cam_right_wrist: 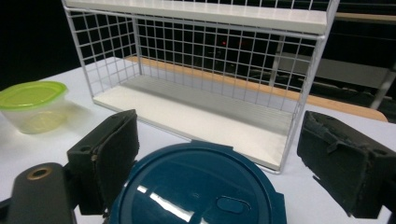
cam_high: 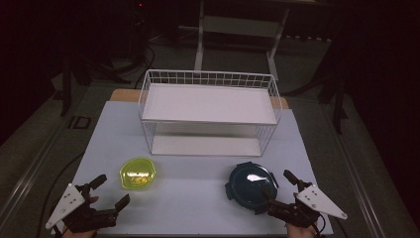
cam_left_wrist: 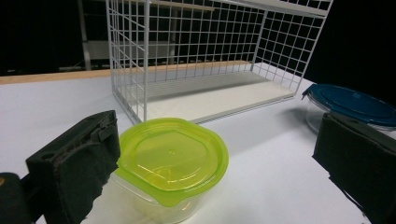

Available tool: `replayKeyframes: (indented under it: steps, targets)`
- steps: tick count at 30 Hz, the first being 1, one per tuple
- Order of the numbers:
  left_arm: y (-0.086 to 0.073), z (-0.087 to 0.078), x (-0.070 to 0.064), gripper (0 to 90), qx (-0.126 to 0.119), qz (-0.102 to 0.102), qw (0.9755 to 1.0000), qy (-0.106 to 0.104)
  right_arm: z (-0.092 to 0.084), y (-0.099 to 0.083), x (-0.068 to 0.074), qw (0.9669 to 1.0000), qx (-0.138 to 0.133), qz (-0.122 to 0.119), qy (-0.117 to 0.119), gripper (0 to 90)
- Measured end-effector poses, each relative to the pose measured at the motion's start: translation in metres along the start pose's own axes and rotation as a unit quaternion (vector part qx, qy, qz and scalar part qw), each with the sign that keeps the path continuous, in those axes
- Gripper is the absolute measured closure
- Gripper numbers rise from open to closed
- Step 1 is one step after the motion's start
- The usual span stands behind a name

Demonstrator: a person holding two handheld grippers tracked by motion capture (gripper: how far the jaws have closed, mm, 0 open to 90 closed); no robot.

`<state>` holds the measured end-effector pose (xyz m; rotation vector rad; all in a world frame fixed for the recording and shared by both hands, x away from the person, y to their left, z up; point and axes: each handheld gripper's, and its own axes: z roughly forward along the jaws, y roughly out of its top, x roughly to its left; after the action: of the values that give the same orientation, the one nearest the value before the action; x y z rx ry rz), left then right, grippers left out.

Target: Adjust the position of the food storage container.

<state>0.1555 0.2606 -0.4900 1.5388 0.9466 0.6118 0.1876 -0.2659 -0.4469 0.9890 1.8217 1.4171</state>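
Early stage, nothing moved yet. Green-lidded container [cam_high: 137,173] sits on the tabletop [cam_high: 198,198] in front of the white wire rack [cam_high: 208,111], toward its left end; blue-lidded container [cam_high: 250,185] sits on the tabletop toward the rack's right end. Both rack shelves look bare, upper and lower.

Left gripper [cam_high: 111,190] has its jaws spread apart, holding nothing, just short of the green-lidded container; in the left gripper view the container [cam_left_wrist: 170,163] lies between and ahead of the jaws, close to one pad, contact hard to tell. Right gripper [cam_high: 276,185] has its jaws wide apart too, with the blue lid [cam_right_wrist: 198,186] between them, pads not pressing on it.

Judgement: likely job is putting both containers into the rack. Done: approach and lining up on each container. Left: closing on them, lifting, placing on a shelf, releasing.
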Motion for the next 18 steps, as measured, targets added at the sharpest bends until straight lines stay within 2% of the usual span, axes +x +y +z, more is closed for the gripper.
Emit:
replayKeyframes:
  steps: [4, 10, 14, 16, 18]
  targets:
    - [0.000, -0.001, 0.000, 0.0, -0.002, 0.002, 1.0000, 0.001, -0.004, 0.006, 0.000, 1.0000, -0.004, -0.003, 0.000, 12.2]
    - [0.000, -0.001, 0.000, 0.0, -0.003, 0.000, 1.0000, 0.003, -0.004, 0.017, -0.013, 0.9998, 0.007, 0.018, 0.002, 12.2]
    - [0.000, -0.001, 0.000, 0.0, -0.002, 0.001, 1.0000, 0.004, 0.004, 0.021, -0.019, 0.9993, 0.035, 0.005, -0.011, 12.2]
    - [0.000, 0.000, 0.000, 0.0, -0.002, 0.000, 1.0000, 0.004, 0.007, 0.022, -0.023, 0.9991, 0.041, 0.001, 0.006, 12.9]
    - [0.000, 0.000, 0.000, 0.0, -0.002, 0.000, 1.0000, 0.004, 0.011, 0.021, -0.025, 0.9987, 0.050, -0.004, 0.010, 14.2]
